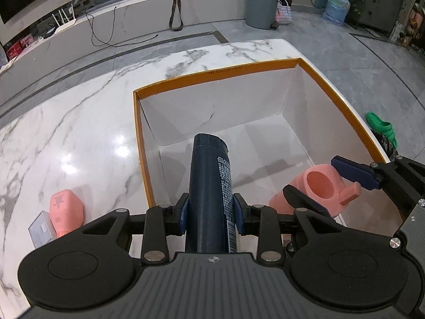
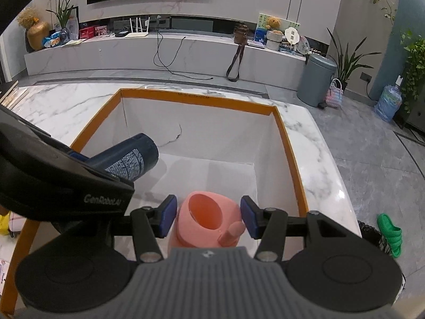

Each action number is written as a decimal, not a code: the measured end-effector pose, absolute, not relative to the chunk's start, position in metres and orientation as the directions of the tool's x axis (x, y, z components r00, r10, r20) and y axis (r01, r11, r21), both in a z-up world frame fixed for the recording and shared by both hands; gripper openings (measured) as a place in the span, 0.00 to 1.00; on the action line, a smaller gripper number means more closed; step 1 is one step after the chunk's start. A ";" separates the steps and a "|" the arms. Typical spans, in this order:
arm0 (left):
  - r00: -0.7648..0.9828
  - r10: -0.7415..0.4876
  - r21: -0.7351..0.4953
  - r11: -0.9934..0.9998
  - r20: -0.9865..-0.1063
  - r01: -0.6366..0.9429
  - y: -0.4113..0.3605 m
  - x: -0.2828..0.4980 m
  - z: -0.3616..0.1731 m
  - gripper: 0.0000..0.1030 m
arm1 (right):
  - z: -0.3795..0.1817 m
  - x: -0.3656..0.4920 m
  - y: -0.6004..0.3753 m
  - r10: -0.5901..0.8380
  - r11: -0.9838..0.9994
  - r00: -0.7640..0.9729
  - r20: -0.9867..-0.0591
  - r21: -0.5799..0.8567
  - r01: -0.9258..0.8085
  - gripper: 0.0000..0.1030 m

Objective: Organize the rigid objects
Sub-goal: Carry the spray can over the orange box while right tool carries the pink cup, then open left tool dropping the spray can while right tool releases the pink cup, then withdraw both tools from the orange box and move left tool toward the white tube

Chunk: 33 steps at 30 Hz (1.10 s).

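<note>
marble table (image 1: 79,122) with an open orange-rimmed box (image 1: 212,79), white inside, filling centre to 3 o'clock of the left wrist view. outside the box at 8 o'clock lie a pink bottle (image 1: 66,212) and, touching it, a small clear case (image 1: 39,230). green slipper (image 1: 382,127) on the floor at 3 o'clock, past the table edge. left gripper (image 1: 211,212) pads pressed tight on both sides of a dark blue bottle (image 1: 209,186), held over the box with its cap pointing to 12 o'clock. right gripper (image 2: 208,216) sits low in the box near corner, jaws wide apart around a pink jug (image 2: 205,220); pads just beside it, contact cannot be told. in the right wrist view the left gripper's body blocks the box's 9 o'clock side.
</note>
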<state>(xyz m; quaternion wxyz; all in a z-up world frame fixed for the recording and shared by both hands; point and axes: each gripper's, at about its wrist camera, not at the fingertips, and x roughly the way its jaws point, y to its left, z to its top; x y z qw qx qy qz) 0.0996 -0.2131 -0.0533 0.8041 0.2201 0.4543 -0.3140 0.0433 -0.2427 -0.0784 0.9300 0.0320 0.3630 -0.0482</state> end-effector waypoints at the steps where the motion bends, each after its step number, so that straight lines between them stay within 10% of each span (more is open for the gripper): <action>1: 0.389 -0.307 0.066 0.706 -0.869 0.705 -0.213 0.100 -0.053 0.36 | -0.079 0.044 -0.243 -0.065 0.993 0.732 -0.678 0.028 0.114 0.51; 33: 0.339 -0.389 -0.053 0.719 -0.857 0.693 -0.190 0.105 -0.037 0.40 | -0.067 0.031 -0.239 -0.101 0.991 0.803 -0.587 0.007 0.130 0.70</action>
